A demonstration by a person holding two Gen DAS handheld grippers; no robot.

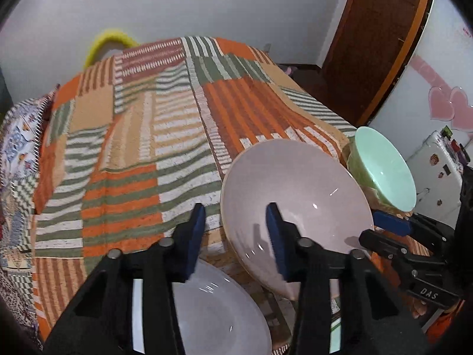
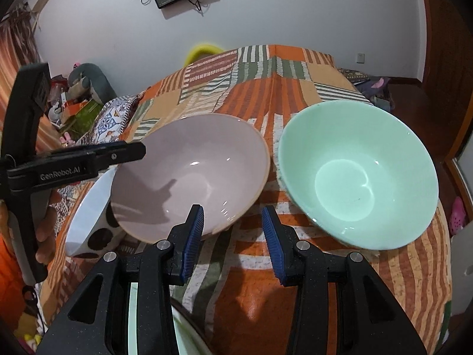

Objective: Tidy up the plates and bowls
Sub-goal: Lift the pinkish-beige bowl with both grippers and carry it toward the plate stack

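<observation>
A large pink bowl (image 1: 298, 195) stands on the striped patchwork cloth (image 1: 133, 136). My left gripper (image 1: 236, 236) is open across the bowl's near-left rim, the right pad inside the bowl and the left pad outside, neither pressing on it. Below it lies a white bowl (image 1: 212, 310), dark-spotted on the outside in the right wrist view (image 2: 88, 224). A mint green bowl (image 2: 357, 174) stands right of the pink bowl (image 2: 192, 174). My right gripper (image 2: 233, 236) hangs open over bare cloth between the two, nothing between its pads.
A hand (image 2: 44, 233) holds the left gripper's body at the left. A pale green rim (image 2: 133, 319) shows under the right gripper. A patterned pillow (image 1: 17, 142) lies far left, a yellow ring (image 1: 109, 40) at the far end, a white fridge (image 1: 437, 171) at the right.
</observation>
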